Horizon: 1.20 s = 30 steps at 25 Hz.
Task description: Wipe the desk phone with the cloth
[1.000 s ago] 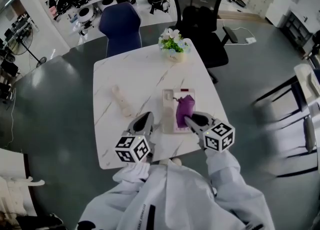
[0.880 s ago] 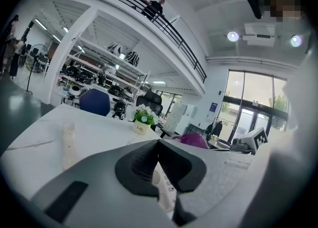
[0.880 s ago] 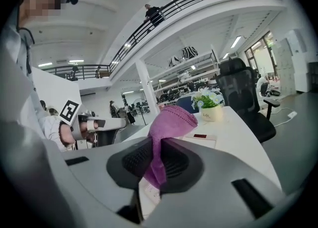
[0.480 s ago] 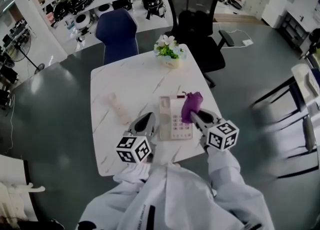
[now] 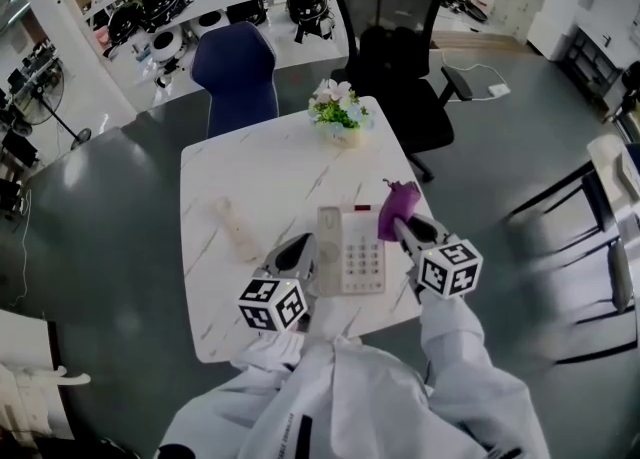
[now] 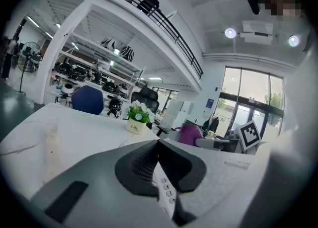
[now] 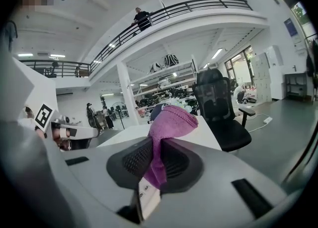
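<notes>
A beige desk phone (image 5: pixel 350 252) lies on the white marble table (image 5: pixel 250 167) near its front edge, keypad up. Its handset (image 5: pixel 237 228) lies apart on the table to the left. My right gripper (image 5: pixel 400 227) is just off the phone's right side, shut on a purple cloth (image 5: pixel 397 205) that sticks up from the jaws; the cloth (image 7: pixel 171 122) shows pinched in the right gripper view. My left gripper (image 5: pixel 303 249) is shut at the phone's left edge, and a strip of phone keypad (image 6: pixel 166 194) shows under its jaws.
A small pot of flowers (image 5: pixel 338 112) stands at the table's far edge. A blue chair (image 5: pixel 237 72) and a black office chair (image 5: pixel 400 47) stand behind the table. The table's right edge is close to my right gripper.
My right gripper has carried the cloth off the phone's keypad to the right and farther away, so the keys now show. The left gripper has stayed at the phone's left edge.
</notes>
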Tool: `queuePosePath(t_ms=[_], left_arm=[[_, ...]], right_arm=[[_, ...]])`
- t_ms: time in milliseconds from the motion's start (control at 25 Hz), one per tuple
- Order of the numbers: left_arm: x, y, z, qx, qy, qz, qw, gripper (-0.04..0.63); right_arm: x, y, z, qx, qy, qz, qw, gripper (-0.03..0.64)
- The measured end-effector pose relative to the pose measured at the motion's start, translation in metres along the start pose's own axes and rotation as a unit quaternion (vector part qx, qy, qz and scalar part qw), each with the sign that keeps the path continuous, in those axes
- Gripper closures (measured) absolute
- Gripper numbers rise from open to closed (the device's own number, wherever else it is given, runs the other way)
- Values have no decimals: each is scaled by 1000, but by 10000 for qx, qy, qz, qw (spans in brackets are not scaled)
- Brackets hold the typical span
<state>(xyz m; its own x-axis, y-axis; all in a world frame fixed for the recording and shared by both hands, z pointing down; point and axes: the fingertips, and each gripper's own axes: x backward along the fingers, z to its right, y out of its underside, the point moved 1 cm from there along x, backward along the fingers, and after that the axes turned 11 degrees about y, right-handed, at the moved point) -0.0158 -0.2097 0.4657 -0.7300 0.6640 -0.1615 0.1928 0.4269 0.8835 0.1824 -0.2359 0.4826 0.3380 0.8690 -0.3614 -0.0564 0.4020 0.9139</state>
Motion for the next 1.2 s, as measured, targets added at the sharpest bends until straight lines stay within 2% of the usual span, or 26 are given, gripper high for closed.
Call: queuePosePath(t_ms=[200, 600, 760, 880, 1040, 1200], left_arm=[[-9, 2, -6, 50, -35, -70, 10000, 597], [-18, 10, -24, 200, -188, -202, 9994, 597], [-21, 13, -29, 244, -222, -252, 9991, 597], [-23, 14, -31, 271, -233, -274, 9990, 597], [-23, 16, -32, 282, -255, -287, 9989, 597], [-21, 18, -33, 319, -276, -292, 9987, 597]], right_arm=[[-15, -5, 20, 135, 260, -21, 9996, 586], [-50, -19, 42, 1166, 627, -130, 9911, 586], [-70, -15, 29, 1893, 471, -302, 9803, 586], [-81, -5, 9, 2371, 197, -484, 9701, 586], [-88, 11, -16, 2698, -196, -688, 9602, 586], [-89, 23, -27, 2831, -370, -816, 9549, 586]])
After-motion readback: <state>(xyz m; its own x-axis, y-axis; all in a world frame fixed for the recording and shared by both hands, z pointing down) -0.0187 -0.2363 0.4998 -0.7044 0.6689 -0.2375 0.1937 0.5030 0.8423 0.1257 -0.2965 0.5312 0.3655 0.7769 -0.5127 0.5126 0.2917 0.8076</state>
